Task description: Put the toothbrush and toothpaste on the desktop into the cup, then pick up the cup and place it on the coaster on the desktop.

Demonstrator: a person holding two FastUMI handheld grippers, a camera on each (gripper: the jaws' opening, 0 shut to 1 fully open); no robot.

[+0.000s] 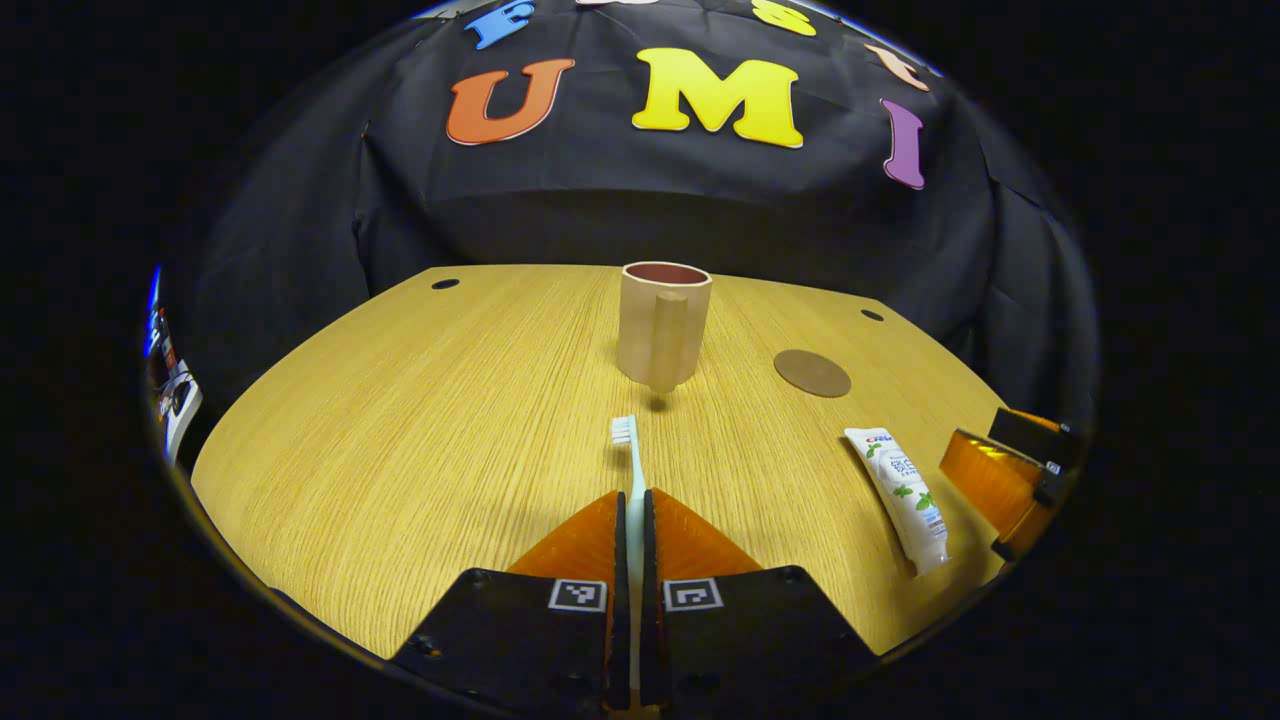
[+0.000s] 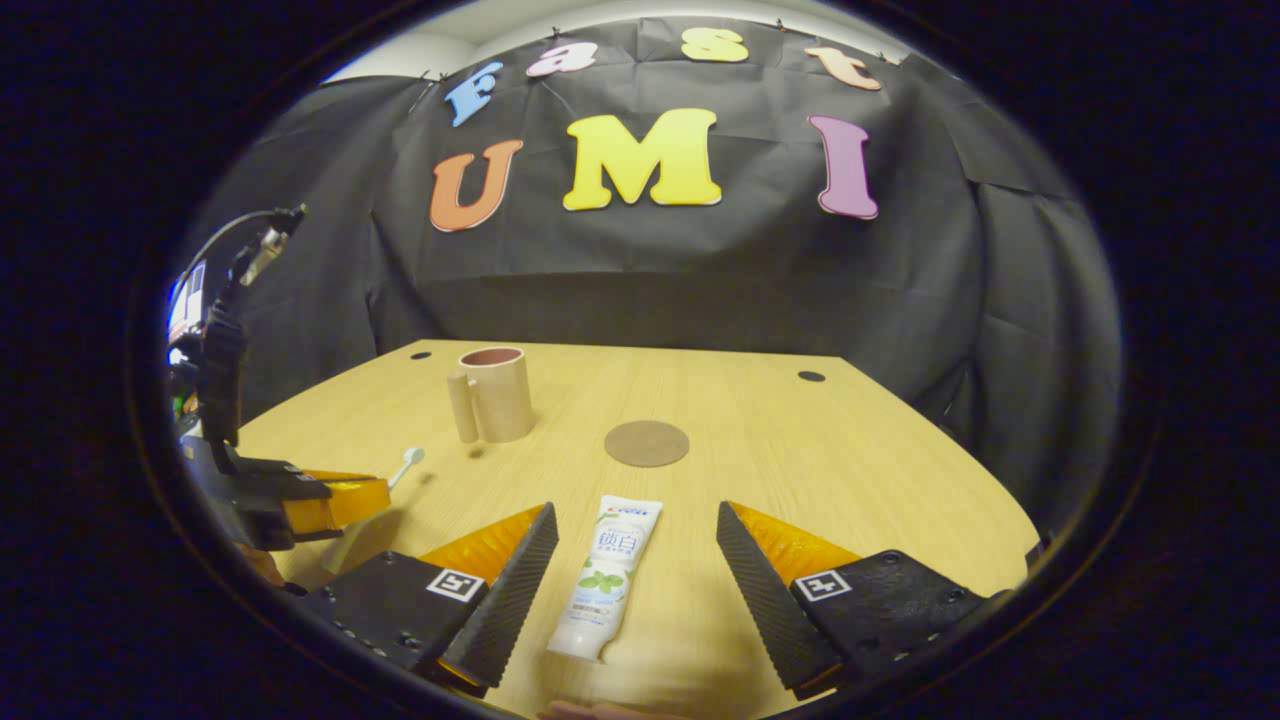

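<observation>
Left gripper view: left gripper [image 1: 635,515] jaws clamp toothbrush [image 1: 631,455]; right gripper [image 2: 632,545] jaws wide, straddling toothpaste [image 2: 610,577].

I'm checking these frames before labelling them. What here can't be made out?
- Toothbrush handle, left gripper view: hidden between the left gripper fingers, its end cut off by the lower edge.
- Cup interior, both views: the rim hides what is inside.
- Toothpaste cap, right gripper view: blurred near the lower edge.
- Right gripper: open around the tube; contact cannot be told.
</observation>
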